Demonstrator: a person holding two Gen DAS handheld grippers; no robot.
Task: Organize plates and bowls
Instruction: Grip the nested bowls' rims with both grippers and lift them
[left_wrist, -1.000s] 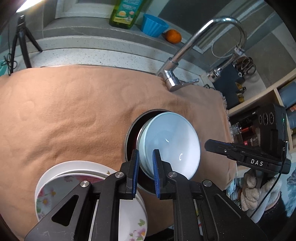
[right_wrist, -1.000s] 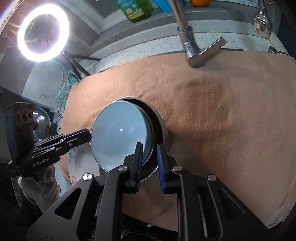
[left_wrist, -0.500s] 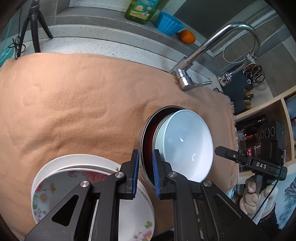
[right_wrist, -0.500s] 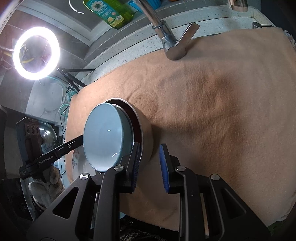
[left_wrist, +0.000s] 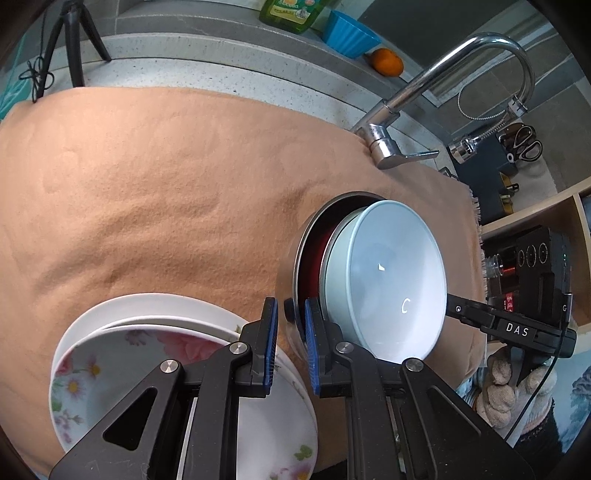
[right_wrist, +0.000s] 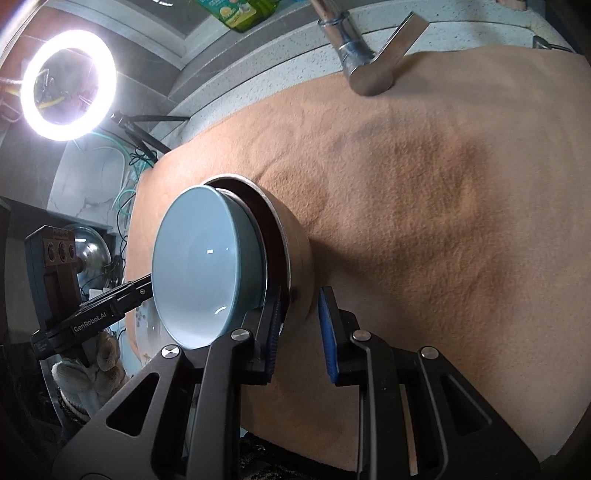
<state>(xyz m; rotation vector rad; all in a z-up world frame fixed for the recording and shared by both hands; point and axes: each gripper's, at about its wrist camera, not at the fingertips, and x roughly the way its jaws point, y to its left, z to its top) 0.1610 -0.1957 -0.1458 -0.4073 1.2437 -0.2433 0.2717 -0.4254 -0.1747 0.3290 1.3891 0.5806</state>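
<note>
A pale blue bowl (left_wrist: 388, 280) sits nested in a steel bowl with a dark red inside (left_wrist: 314, 243), both tilted up off the tan cloth (left_wrist: 166, 184). My left gripper (left_wrist: 290, 332) has its jaws on either side of the steel bowl's rim, slightly apart. My right gripper (right_wrist: 299, 325) straddles the same rim (right_wrist: 291, 258) from the opposite side, jaws wider apart. The blue bowl (right_wrist: 199, 266) shows in the right wrist view too. A stack of floral and white plates (left_wrist: 147, 350) lies under my left gripper.
A chrome faucet (left_wrist: 424, 107) rises at the cloth's far edge. A soap bottle (left_wrist: 291, 14), blue cup (left_wrist: 351, 33) and orange (left_wrist: 388, 62) stand on the ledge behind. A ring light (right_wrist: 66, 85) on a tripod stands at the left. Shelves (left_wrist: 535, 221) are at the right.
Both grippers have opened slightly around the bowls' rim, the right one more. The nested bowls have tilted further and stand nearer the cameras.
</note>
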